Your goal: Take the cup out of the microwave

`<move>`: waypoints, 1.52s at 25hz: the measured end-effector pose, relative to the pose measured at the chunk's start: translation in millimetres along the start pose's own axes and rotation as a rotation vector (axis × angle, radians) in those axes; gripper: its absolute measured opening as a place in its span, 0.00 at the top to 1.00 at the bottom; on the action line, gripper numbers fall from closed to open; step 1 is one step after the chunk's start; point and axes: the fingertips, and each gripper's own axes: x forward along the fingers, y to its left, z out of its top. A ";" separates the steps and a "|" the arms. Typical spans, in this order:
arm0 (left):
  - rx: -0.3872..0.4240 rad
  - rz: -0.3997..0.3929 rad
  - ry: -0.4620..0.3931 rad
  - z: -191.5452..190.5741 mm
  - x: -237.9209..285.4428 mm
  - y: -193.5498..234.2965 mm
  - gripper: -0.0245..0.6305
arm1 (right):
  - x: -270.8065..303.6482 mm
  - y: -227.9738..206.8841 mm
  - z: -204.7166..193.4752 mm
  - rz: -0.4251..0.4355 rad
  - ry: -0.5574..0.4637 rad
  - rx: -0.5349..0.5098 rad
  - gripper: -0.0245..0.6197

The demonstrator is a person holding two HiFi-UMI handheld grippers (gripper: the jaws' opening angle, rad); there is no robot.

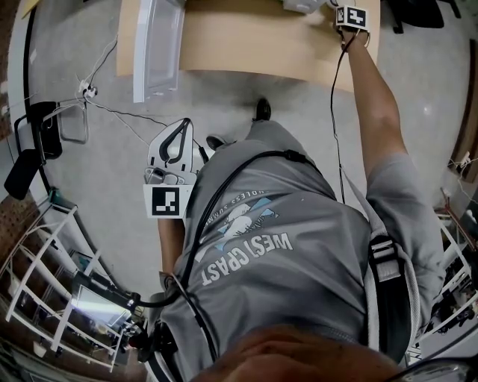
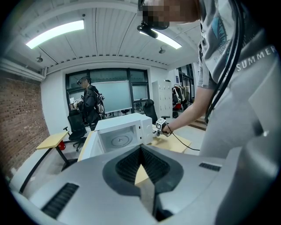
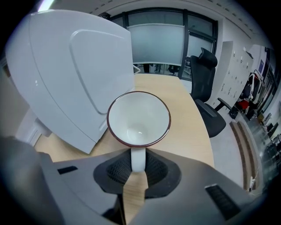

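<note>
A white cup (image 3: 138,117) with a dark red rim hangs over the wooden table (image 3: 189,118), outside the microwave (image 3: 74,74), whose white side fills the left of the right gripper view. My right gripper (image 3: 137,161) is shut on the cup's handle (image 3: 137,158). The cup is empty and tipped toward the camera. In the head view the right gripper (image 1: 348,16) is at the table's far edge, arm stretched out. My left gripper (image 1: 178,142) hangs by my side over the floor, jaws together and empty. Its view shows the microwave (image 2: 118,132) with its door open and nothing inside.
The open microwave door (image 1: 158,45) juts out over the table's front edge (image 1: 246,71). Cables (image 1: 112,112) trail across the floor at left, near white wire shelving (image 1: 45,283). Office chairs (image 3: 210,88) stand beyond the table. A person (image 2: 90,103) stands at the back.
</note>
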 end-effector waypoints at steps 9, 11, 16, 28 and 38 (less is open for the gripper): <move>-0.011 0.001 -0.006 2.7 -3.1 -5.1 0.90 | 2.4 -4.4 19.2 -0.013 0.013 -0.123 0.87; -0.011 0.001 -0.006 2.2 -6.4 -4.0 0.90 | 0.3 1.4 24.7 0.001 0.005 -0.149 0.86; -0.011 -0.002 -0.014 1.3 -2.5 -3.3 0.90 | -3.7 10.5 24.7 0.034 0.023 -0.146 0.86; -0.028 -0.010 -0.030 -1.7 -7.7 0.3 0.90 | -9.9 24.3 18.1 0.095 0.089 -0.119 0.81; 0.113 -0.070 0.064 -21.5 -6.5 -6.8 0.90 | -42.5 27.6 -13.3 0.066 0.148 -0.052 0.81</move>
